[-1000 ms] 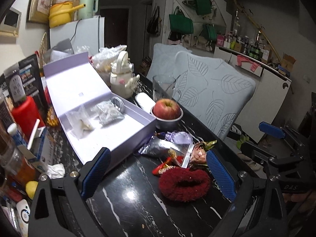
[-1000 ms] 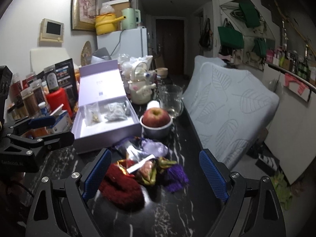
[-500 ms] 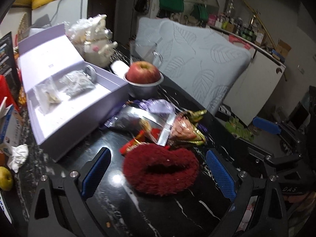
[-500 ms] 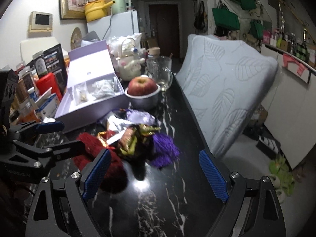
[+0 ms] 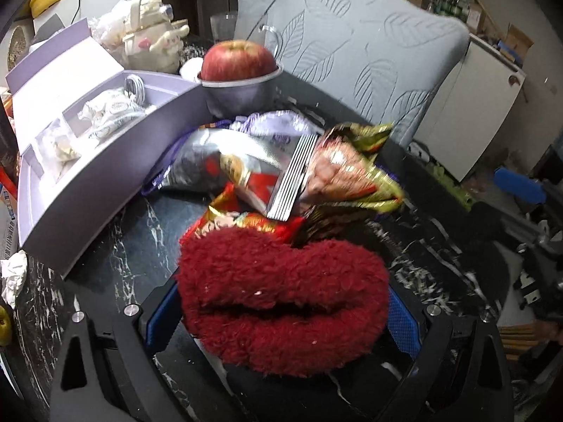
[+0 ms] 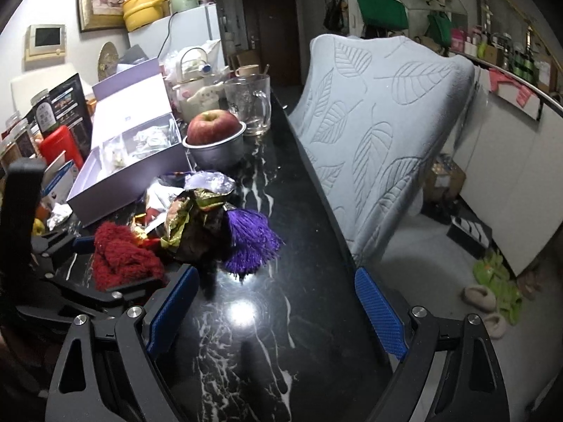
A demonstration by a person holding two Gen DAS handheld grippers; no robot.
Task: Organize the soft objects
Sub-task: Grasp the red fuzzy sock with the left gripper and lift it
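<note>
The left gripper straddles the red fuzzy scrunchie on the black marble table — whether its pads already pinch is unclear — while the right gripper waits spread apart; closing and lifting likely follow.

Two handheld grippers share one build. The left gripper and right gripper have matte black angular frames, textured blue finger pads, and round silver screws at ten and two o'clock.
</note>
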